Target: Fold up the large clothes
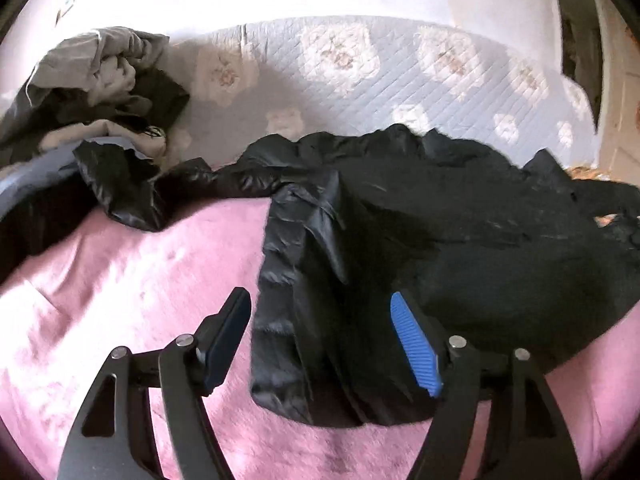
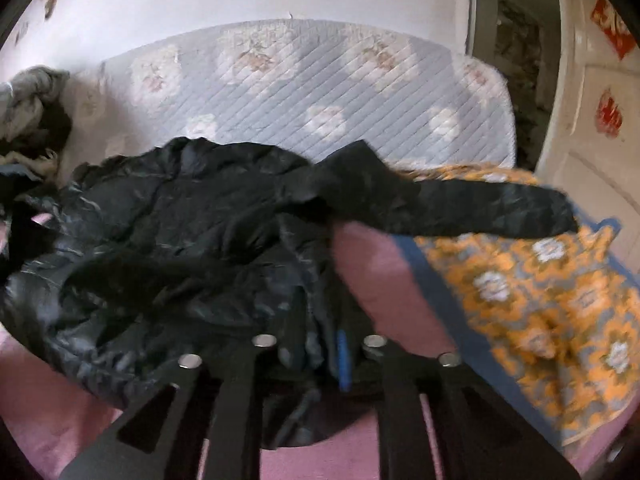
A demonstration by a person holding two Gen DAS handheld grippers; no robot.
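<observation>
While the black jacket (image 1: 420,232) lies spread across the pink blanket (image 1: 120,280), its bulk runs roughly side to side in front of both grippers, with one quilted, shiny panel hanging down toward the left wrist camera as a long vertical strip. Left gripper (image 1: 320,336) hovers with fingers wide, that strip's lower edge sitting between the blue pads and slightly nearer the left-hand one; nothing is gripped. Right gripper (image 2: 320,356) is closed down on a bunch of the jacket's near hem, only a sliver of blue pad (image 2: 342,356) showing through the fabric. From the right wrist view a sleeve (image 2: 460,208) stretches out to the right, over the orange patterned cloth (image 2: 540,300), so the garment's long axis looks sideways to the fingers. Judgement: the left gripper is nearer the free panel edge and is placed to pinch it. Hard to make out: collar, zipper, second sleeve; black folds merge and both views are blurred. A heap of other clothes (image 1: 100,92) sits far left on the quilted mattress (image 1: 360,68).
</observation>
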